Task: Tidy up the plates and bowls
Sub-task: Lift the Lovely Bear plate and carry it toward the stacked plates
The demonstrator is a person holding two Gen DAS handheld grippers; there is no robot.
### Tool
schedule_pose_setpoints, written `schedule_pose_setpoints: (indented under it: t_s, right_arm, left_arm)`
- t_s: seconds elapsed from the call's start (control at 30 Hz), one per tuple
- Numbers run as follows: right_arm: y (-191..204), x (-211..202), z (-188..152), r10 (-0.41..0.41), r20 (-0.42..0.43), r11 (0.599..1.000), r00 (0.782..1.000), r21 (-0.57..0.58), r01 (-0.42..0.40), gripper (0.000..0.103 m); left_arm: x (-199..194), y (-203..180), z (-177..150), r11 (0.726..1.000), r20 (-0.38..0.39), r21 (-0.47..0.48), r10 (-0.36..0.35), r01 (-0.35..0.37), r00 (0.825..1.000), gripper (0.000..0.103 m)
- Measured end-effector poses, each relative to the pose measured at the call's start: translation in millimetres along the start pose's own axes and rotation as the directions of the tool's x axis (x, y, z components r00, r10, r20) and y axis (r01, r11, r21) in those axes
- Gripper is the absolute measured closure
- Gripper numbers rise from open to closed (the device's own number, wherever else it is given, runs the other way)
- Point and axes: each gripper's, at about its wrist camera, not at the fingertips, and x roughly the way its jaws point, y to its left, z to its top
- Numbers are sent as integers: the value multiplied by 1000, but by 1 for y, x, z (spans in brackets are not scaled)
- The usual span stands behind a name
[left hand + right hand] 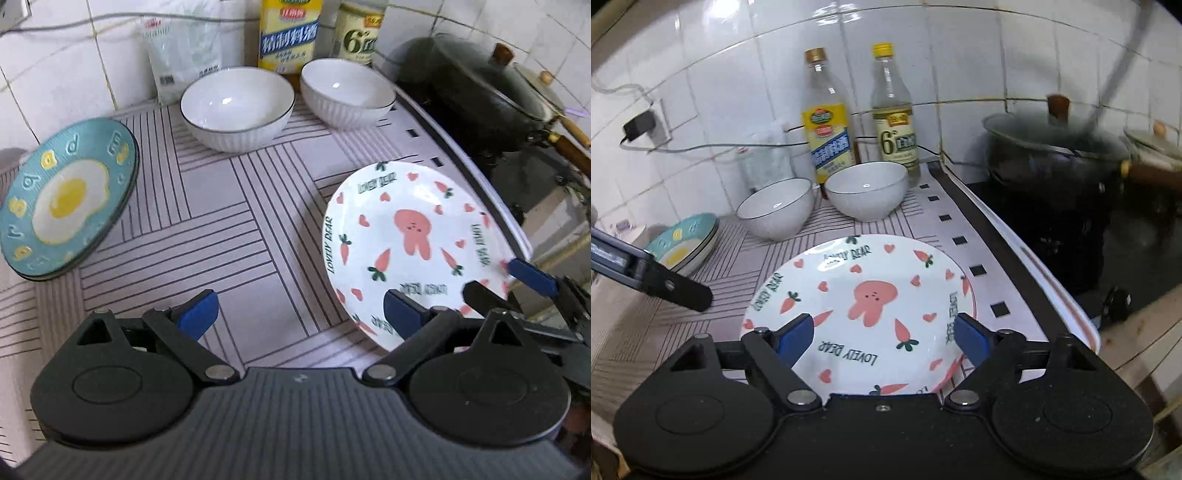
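— Right gripper point(884, 341) stands wide, nothing pinched; the bunny plate point(860, 310) lies flat directly under and ahead of it, at twelve o'clock, with both blue pads point(796, 338) hanging over the near rim, apart from the china as far as can be told.

— And the left gripper point(301, 314)?

— Equally wide and empty, over bare mat point(221, 206). From it, that plate sits off at two o'clock, and the egg plate stack point(66, 199) at ten o'clock. The two white bowls point(775, 206) stand side by side at the wall, twelve o'clock.

— So which hand takes the bunny plate?

— Probably the right: it is nearer and squarely aligned. A round plate has no long axis, so only the rim edge matters.
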Motion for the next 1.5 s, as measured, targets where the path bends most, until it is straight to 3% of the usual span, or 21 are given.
schedule_pose_setpoints:
  t_s: [0.2, 0.3, 0.33, 0.43, 0.63, 0.67, 0.77, 1.13, 1.3, 1.5]
  right_arm:
    - [-14, 9, -12, -46, 39, 998, 998, 46, 45, 18]
    - [-24, 17, -13, -51, 28, 996, 998, 71, 49, 18]
    - [-27, 21, -12, -49, 21, 996, 999, 77, 47, 19]
    - [-33, 28, -13, -14, 10, 995, 1000, 98, 13, 27]
    - [-39, 37, -13, 6, 1, 993, 1000, 117, -6, 48]
    - [-40, 39, -13, 3, -6, 993, 1000, 119, -2, 57]
    - [-45, 42, -15, 6, -17, 990, 1000, 139, -3, 63]
    - [-51, 42, -14, 11, -28, 989, 1000, 150, -7, 72]
    - [-57, 40, -14, 35, -27, 979, 999, 203, -29, 79]
    - [-61, 39, -13, 80, -51, 977, 995, 200, -69, 81]
  left_arm:
    - [33, -8, -2, 1000, -41, -10, -21, 21, 999, 12]
    - [37, -14, -3, 1000, -16, -3, -7, 7, 1000, 27]
    - [37, -15, -4, 1000, -5, 0, -6, 6, 1000, 28]
    - [43, -16, -2, 1000, -17, -1, -13, 13, 1000, 31]
    - [49, -16, 0, 1000, -30, 4, -28, 28, 999, 47]
    - [47, -16, 0, 998, -36, 7, -57, 57, 998, 53]
    - [46, -17, 0, 995, -58, -6, -96, 96, 994, 70]
    - [52, -20, 4, 995, -42, -53, -84, 82, 996, 73]
    - [53, -17, 2, 994, 16, -74, -79, 80, 997, 72]
    - [53, -3, 2, 983, 31, -126, -130, 133, 991, 73]
